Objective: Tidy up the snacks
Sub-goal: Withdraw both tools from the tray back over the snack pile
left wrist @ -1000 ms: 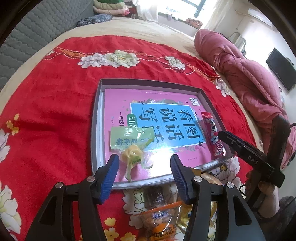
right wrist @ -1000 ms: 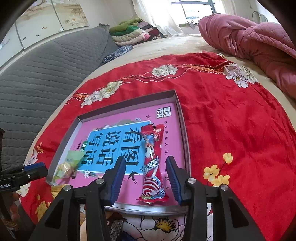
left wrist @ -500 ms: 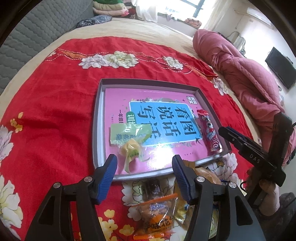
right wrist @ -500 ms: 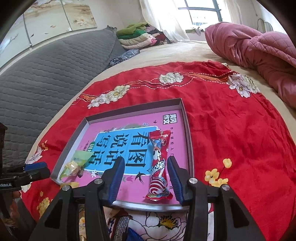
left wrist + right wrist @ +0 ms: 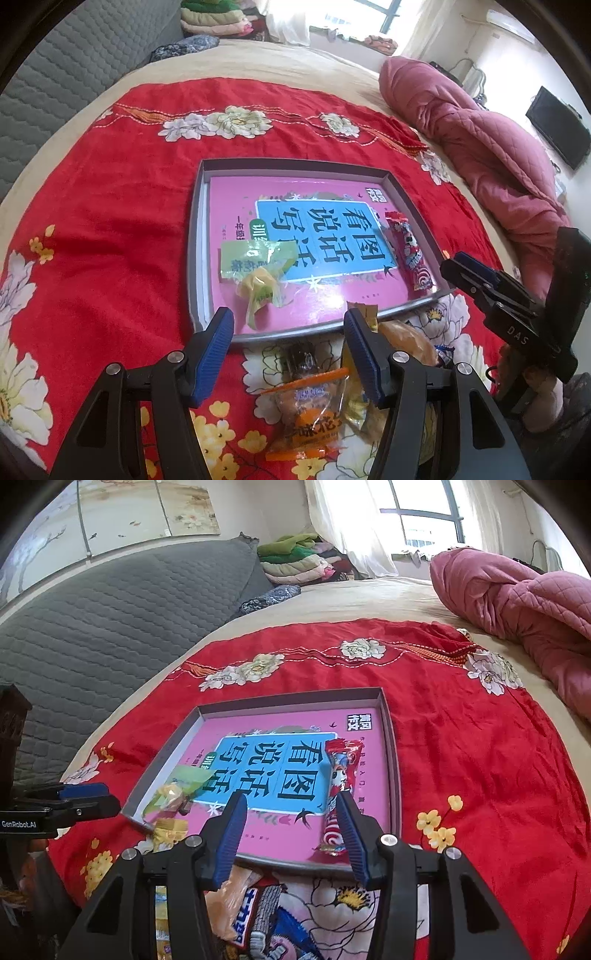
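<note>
On the red blanket with white and yellow flowers (image 5: 110,221) sits a flat grey tray with low walls (image 5: 195,236), and a pink book with a blue label (image 5: 321,236) fills its floor. A long red candy stick in a shiny wrapper (image 5: 410,254) lies along the tray's right wall, its long side running from the near edge to the far edge. In the right wrist view the same stick (image 5: 341,775) has its striped end near the tray's front rim. A green see-through packet with a yellow sweet inside (image 5: 258,273) lies near the tray's front left part, with its tail pointing at the front rim.

The left gripper (image 5: 288,354) has its blue pads spread apart with nothing between them. It hangs over a pile of wrapped snacks (image 5: 314,402) on the blanket just in front of the tray. The right gripper (image 5: 291,834) is also spread and holds nothing; the candy stick seems to lie behind its right finger, though the finger hides part of it.

The middle and back of the tray are bare book cover. Wide red blanket lies free on both sides. A pink quilt (image 5: 517,602) is bunched up on the right, and a grey padded headboard (image 5: 110,620) stands on the left. Folded clothes (image 5: 295,561) are stacked by a bright window (image 5: 421,520).
</note>
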Available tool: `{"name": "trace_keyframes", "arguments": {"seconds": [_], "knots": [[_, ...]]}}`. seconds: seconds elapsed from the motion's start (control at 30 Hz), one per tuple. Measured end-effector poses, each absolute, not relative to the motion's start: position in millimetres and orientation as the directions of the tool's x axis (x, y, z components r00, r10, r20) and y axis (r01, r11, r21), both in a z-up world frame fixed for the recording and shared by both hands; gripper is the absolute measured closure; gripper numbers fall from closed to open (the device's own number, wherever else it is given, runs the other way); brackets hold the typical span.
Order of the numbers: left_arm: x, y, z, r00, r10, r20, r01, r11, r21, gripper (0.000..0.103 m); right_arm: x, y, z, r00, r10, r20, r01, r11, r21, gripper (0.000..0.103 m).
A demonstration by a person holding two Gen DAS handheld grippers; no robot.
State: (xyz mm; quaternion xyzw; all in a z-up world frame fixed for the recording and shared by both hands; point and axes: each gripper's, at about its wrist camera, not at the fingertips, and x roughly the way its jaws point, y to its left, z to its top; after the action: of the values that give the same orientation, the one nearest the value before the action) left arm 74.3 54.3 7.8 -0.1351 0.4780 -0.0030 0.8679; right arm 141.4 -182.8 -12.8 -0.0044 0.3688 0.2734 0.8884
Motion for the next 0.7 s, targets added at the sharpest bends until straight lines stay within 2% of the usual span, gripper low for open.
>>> {"name": "trace_keyframes", "arguments": {"seconds": [0.7], "knots": [[54, 41, 0, 0.506, -0.142, -0.851, -0.104, 0.969, -0.223, 0.039, 112, -180, -8, 0.576, 0.480, -0.661, -0.507, 0.844, 0.171, 0.053]]}}
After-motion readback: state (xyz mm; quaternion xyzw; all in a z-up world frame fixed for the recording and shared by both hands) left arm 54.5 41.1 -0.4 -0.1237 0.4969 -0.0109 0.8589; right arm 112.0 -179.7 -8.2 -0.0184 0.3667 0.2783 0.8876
